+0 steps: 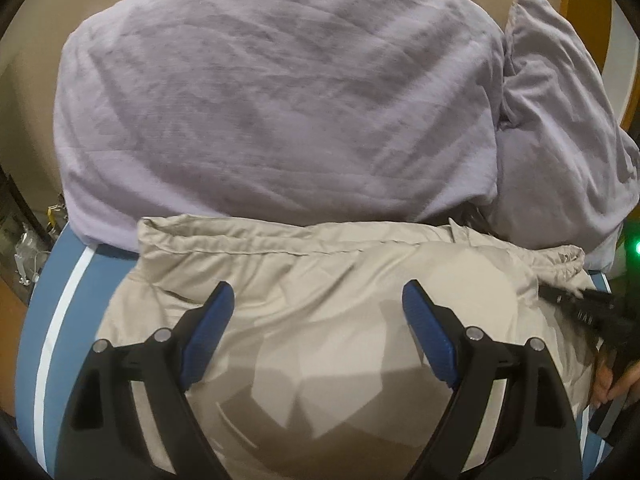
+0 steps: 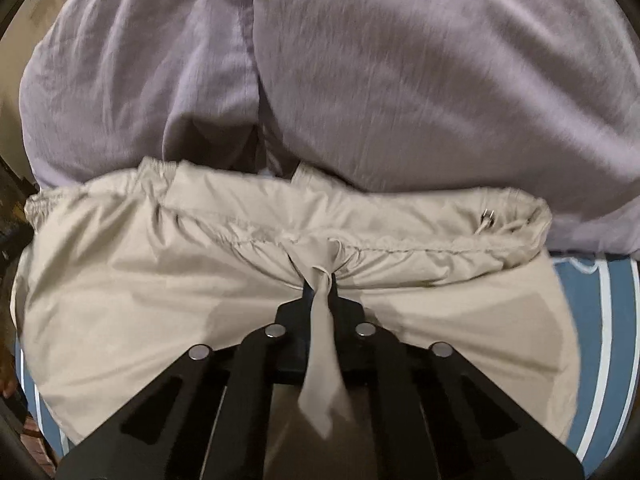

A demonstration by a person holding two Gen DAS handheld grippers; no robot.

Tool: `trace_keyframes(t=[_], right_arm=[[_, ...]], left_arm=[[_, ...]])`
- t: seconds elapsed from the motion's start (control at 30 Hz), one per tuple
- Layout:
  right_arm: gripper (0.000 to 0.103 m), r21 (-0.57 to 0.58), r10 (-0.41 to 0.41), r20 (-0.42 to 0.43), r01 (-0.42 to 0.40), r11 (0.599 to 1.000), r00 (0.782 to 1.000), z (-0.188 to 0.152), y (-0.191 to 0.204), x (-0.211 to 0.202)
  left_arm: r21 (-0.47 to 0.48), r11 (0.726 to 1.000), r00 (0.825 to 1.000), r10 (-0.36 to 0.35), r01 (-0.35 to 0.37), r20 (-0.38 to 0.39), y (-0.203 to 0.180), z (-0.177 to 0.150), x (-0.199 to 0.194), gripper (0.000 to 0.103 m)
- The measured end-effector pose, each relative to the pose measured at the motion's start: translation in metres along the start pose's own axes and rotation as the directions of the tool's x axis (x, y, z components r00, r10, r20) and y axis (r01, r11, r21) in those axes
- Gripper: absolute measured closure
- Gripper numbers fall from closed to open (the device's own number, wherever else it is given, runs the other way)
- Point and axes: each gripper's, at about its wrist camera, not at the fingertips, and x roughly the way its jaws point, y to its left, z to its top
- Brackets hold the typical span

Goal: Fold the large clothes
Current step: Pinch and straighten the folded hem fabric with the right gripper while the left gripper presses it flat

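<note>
A beige padded jacket (image 1: 320,320) lies on a blue surface, its hem seam running across the middle of both views. My left gripper (image 1: 318,300) is open just above the jacket, blue pads spread wide, holding nothing. My right gripper (image 2: 320,284) is shut on a pinched fold of the beige jacket (image 2: 160,300) near its gathered seam; a flap of the fabric trails back between the fingers. The right gripper's black body also shows at the right edge of the left wrist view (image 1: 592,312).
A large lilac quilt (image 1: 280,100) is heaped just beyond the jacket and fills the top of both views (image 2: 400,80). The blue cover with white stripes (image 1: 52,300) shows at the sides (image 2: 592,340). Cluttered floor lies at far left.
</note>
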Motion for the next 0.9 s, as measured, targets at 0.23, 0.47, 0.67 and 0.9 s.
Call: trace_keyframes(t=[0.23, 0.47, 0.67, 0.9], right_arm=[[0.1, 0.081, -0.019, 0.16, 0.006, 0.997, 0.987, 0.032, -0.011, -0.029], [0.1, 0.08, -0.061, 0.106, 0.053, 0.995, 0.993, 0.013, -0.008, 0.004], [0.1, 0.067, -0.072, 0.115, 0.065, 0.996, 0.991, 0.006, -0.008, 0.008], [0.099, 0.052, -0.083, 0.122, 0.077, 0.996, 0.989, 0.006, -0.004, 0.017]], left_arm=[[0.008, 0.999, 0.999, -0.033, 0.033, 0.027, -0.011, 0.004, -0.002, 0.017], [0.028, 0.997, 0.997, -0.067, 0.066, 0.032, -0.028, 0.002, 0.002, 0.017], [0.09, 0.995, 0.998, -0.043, 0.039, 0.042, -0.045, -0.005, 0.017, 0.017], [0.097, 0.994, 0.998, 0.044, -0.048, 0.045, -0.046, -0.012, 0.057, 0.009]])
